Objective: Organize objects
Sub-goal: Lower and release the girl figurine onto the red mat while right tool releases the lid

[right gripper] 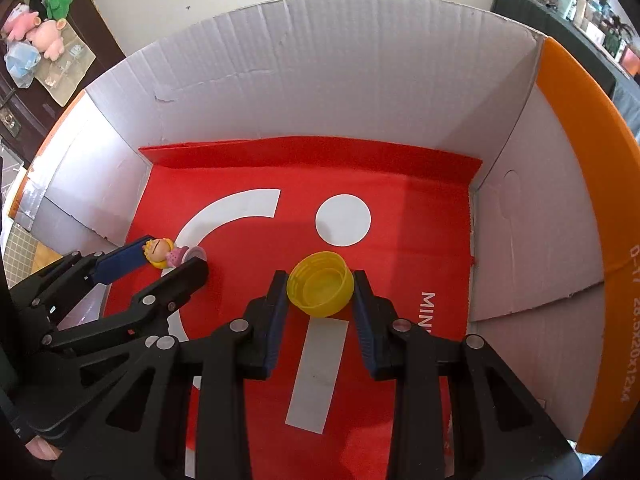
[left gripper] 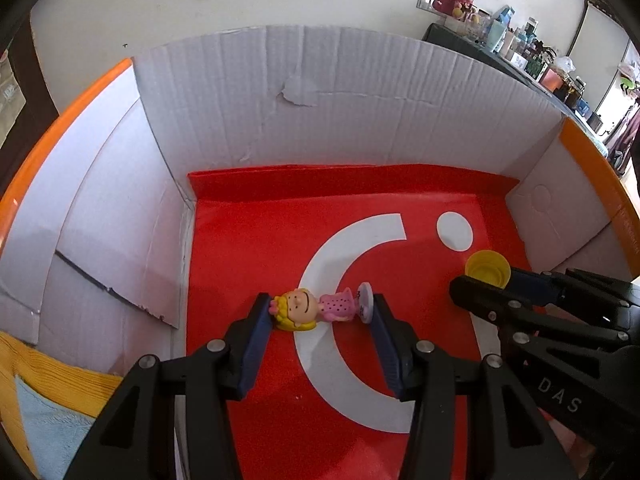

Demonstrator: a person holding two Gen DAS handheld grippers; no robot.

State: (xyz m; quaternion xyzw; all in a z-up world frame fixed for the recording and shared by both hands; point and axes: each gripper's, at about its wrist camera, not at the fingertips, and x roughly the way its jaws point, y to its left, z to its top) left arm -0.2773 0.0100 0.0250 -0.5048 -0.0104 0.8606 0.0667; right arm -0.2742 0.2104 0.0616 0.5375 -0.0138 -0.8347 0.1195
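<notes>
Left wrist view: large cardboard box [left gripper: 320, 92], white corrugated walls, orange outer flaps, opened upward. Its floor is covered by a red sheet [left gripper: 248, 248] printed with a white arc and a white dot. Both grippers reach down into the box, side by side.

Left gripper [left gripper: 320, 312]: fingers clamped on a small figurine [left gripper: 316, 308], which lies sideways between the blue pads. Yellow-haired head touches the left pad; the pale round base touches the right pad. Pink dotted dress between. Figurine sits over the white arc, left of box centre.

Right gripper [right gripper: 320, 290]: fingers clamped on a yellow bottle cap [right gripper: 320, 288], open side facing up, ridged rim against both pads. Cap is just in front of the white dot, above a white bar printed on the sheet. Right wrist view shows the left gripper with the figurine off to the left of the cap, near but apart.

Outside the box, lower left: yellow cloth [left gripper: 52, 376] over a light blue cloth [left gripper: 48, 436].
</notes>
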